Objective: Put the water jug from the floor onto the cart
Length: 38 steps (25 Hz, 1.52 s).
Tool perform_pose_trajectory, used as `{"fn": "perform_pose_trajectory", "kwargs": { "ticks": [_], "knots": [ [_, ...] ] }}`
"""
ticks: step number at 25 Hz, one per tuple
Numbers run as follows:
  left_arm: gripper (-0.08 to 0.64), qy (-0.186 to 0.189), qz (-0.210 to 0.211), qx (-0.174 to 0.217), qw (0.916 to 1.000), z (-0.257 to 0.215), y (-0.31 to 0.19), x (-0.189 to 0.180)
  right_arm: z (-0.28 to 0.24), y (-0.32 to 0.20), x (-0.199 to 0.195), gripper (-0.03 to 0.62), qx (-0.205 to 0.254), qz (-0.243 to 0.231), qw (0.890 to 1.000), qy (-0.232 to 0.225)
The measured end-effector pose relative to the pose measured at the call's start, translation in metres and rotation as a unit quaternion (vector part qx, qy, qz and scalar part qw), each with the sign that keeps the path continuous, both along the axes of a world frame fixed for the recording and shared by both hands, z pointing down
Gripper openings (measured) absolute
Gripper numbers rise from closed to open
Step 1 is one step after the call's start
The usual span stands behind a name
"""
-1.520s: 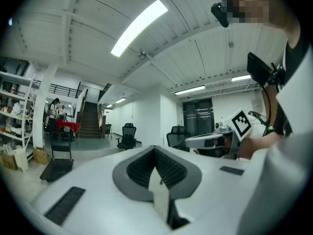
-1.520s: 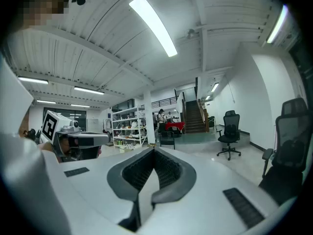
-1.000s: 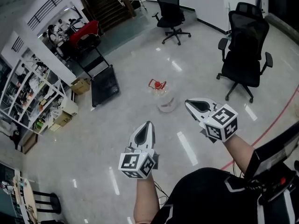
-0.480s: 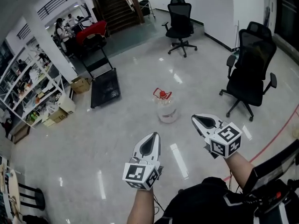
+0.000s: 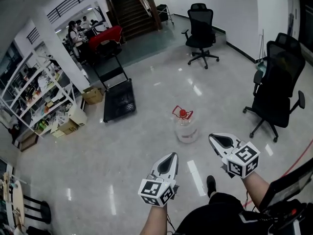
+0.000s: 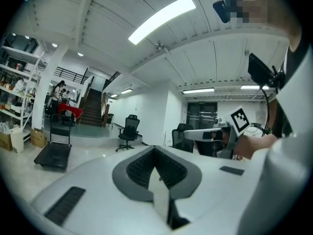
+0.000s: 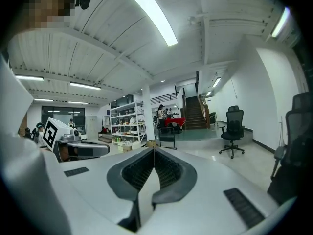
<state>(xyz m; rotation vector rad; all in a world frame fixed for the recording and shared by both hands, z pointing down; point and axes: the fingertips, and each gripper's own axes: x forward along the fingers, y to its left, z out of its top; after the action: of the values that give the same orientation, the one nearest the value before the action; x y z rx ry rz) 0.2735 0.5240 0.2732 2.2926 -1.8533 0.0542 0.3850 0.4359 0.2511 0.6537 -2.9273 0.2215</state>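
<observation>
A clear water jug [image 5: 186,127] with a red cap and red handle stands upright on the glossy floor in the head view. The black flat cart [image 5: 119,101] with its upright push handle sits farther back to the left. My left gripper [image 5: 169,157] is shut and empty, held low in front of me, short of the jug. Right of it, my right gripper [image 5: 213,137] is shut and empty too, near the jug's right side but apart from it. In the left gripper view the cart [image 6: 51,155] shows at the left and the right gripper [image 6: 195,134] at the right.
Two black office chairs [image 5: 202,28] [image 5: 278,93] stand at the back and right. Shelving [image 5: 36,99] and cardboard boxes [image 5: 93,95] line the left. A staircase [image 5: 131,6] rises at the back, with people at a red-covered table [image 5: 108,35] beside it.
The view has advanced across the floor: jug and cart now sit nearer and lower in the head view. Both grippers stayed shut and moved forward with me.
</observation>
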Motion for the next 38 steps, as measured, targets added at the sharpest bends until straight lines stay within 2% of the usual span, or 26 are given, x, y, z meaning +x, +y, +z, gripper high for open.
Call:
{"fn": "perform_pose_trajectory", "kwargs": {
  "ticks": [4,8,12,16,20,23,27,32,35,38],
  "knots": [
    [-0.009,-0.007,-0.004,-0.004,1.0000,0.000,-0.075,-0.021,0.002,-0.079,-0.020,0.003,-0.006,-0.003,1.000,-0.017],
    [-0.009,-0.018,-0.025,-0.022,0.9993,0.002,-0.148,-0.050,-0.003,-0.154,-0.041,0.003,-0.009,-0.028,0.999,-0.033],
    [-0.009,-0.002,-0.038,-0.031,0.9988,0.011,-0.212,-0.077,0.006,-0.222,-0.062,0.005,-0.016,-0.039,0.998,-0.036],
    [-0.009,-0.005,-0.040,-0.060,0.9974,0.028,-0.266,-0.106,0.030,-0.278,-0.091,0.006,-0.052,-0.039,0.998,-0.025],
    [-0.009,0.005,-0.056,-0.072,0.9958,0.047,-0.313,-0.154,0.058,-0.332,-0.128,0.006,-0.074,-0.020,0.997,-0.009],
    [-0.009,0.014,-0.046,-0.082,0.9955,0.070,-0.352,-0.190,0.088,-0.369,-0.159,0.020,-0.095,0.000,0.995,0.009],
    [-0.009,0.017,-0.020,-0.094,0.9952,0.092,-0.411,-0.243,0.120,-0.418,-0.208,0.074,-0.127,0.025,0.991,0.022],
    [-0.006,0.042,-0.001,-0.153,0.9873,0.137,-0.470,-0.291,0.172,-0.466,-0.240,0.083,-0.170,0.066,0.982,0.058],
    [0.017,0.054,0.004,-0.178,0.9825,0.164,-0.509,-0.304,0.206,-0.496,-0.250,0.100,-0.202,0.066,0.974,0.081],
    [0.049,0.060,0.011,-0.226,0.9723,0.208,-0.544,-0.314,0.250,-0.519,-0.261,0.123,-0.239,0.062,0.964,0.096]
  ]
}}
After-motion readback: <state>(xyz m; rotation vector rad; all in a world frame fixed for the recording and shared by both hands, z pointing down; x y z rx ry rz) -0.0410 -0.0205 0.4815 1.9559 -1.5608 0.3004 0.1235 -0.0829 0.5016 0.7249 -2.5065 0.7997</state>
